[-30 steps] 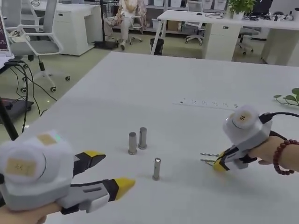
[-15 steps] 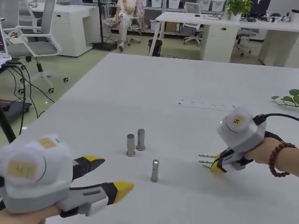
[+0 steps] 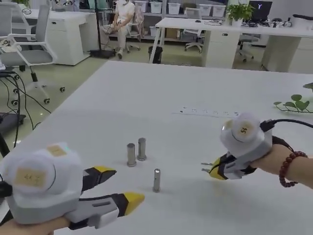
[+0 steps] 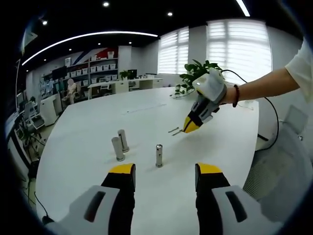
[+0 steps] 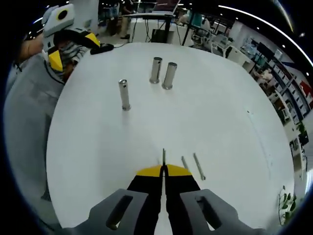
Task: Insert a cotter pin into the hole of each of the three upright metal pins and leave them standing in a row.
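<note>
Right claw point(image 5: 164, 170): mine, jaws pressed together and clamped on one cotter pin point(image 5: 163, 155). Its thin tip juts past the yellow tips, low over the desk point(image 5: 230, 98).

Spare cotter pins point(image 5: 197, 166), two: they lie flat on the desk just beside that claw, at its 1 o'clock in the right gripper view.

Lone metal pin point(image 5: 124, 94): upright, at 11 o'clock from the right claw and well apart from it. No cotter pin is through it.

Paired metal pins point(image 5: 155, 69), two: upright and close side by side at 12 o'clock, beyond the lone one. I cannot tell whether they touch. Both are unfitted.

Left claw point(image 3: 126, 185): mine, jaws apart and holding nothing. In the head view it hovers near the lone metal pin, at its 7 o'clock.

Step in hand, as I judge it: the first insertion. One cotter pin is gripped and none is seated.

Next move calls for:
- Carrying the held cotter pin across to the lone metal pin.
- Bringing its tip level with the cross-hole and square to it. The hole is too small to make out from here.
- Probably closing the left claw on that pin's shaft first, since so narrow a base would tip under a sideways push.

Row: not yet formed, since the lone pin stands off from the pair.
</note>
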Motion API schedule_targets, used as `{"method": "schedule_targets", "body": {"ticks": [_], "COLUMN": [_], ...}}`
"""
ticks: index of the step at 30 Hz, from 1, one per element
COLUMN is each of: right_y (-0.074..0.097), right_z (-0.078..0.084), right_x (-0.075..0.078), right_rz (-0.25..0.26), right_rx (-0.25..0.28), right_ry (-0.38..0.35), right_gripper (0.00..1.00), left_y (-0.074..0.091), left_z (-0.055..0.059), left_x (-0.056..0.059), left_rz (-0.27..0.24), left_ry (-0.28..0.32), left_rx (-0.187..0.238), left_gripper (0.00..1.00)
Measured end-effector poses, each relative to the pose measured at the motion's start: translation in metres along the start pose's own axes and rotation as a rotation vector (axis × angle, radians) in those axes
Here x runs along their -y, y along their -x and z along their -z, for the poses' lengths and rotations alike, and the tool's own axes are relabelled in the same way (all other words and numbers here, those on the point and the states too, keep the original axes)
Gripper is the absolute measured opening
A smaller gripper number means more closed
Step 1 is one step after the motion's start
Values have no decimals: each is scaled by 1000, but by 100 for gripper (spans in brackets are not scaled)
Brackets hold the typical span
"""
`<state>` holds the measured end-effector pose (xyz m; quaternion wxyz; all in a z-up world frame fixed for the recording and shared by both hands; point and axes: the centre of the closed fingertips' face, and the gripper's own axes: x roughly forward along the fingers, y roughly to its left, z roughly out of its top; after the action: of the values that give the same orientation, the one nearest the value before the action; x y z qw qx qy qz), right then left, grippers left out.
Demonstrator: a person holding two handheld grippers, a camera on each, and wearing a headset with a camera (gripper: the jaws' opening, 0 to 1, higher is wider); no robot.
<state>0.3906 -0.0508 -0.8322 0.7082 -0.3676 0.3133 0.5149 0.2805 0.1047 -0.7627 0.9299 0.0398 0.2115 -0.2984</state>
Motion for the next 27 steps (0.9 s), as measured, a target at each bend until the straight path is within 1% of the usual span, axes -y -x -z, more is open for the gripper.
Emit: {"method": "schedule_targets", "body": {"ticks": [4,9,11,14,16,19,21,22,24,27], "right_y": [10,20,25,29,32,37,38,38,40,43], "right_z": [-12,-26,-33,-41,-44,-55,-57,-59,-63,-67], "right_x": [-11,-24,-28,-37,-41,-52,-56,-58,-62,-65], "right_rz": [9,11,17,28,31,28,29,36,36,45], "right_rx": [35,79,103,124,132,165,170,169,182,188], "right_ry": [44,77,90,133,144,170,184,201,209,226], "right_gripper": [1,1,1,1,1,1,1,1,1,1], "left_y": [-3,-8,-10,-13,-15,-20,-22,-24,-27,-29], "left_z": [-4,-7,-8,-10,-12,-13,-14,-14,-15,-17], "left_x": [6,12,14,18,21,25,26,27,29,32], "left_rz": [21,44,54,72,82,104,113,119,132,143], "left_ry": [5,26,32,42,48,71,79,88,103,108], "left_rx": [3,9,7,6,6,-1,-6,-5,-10,-16], "left_gripper": [46,44,43,42,42,38,36,36,35,33]}}
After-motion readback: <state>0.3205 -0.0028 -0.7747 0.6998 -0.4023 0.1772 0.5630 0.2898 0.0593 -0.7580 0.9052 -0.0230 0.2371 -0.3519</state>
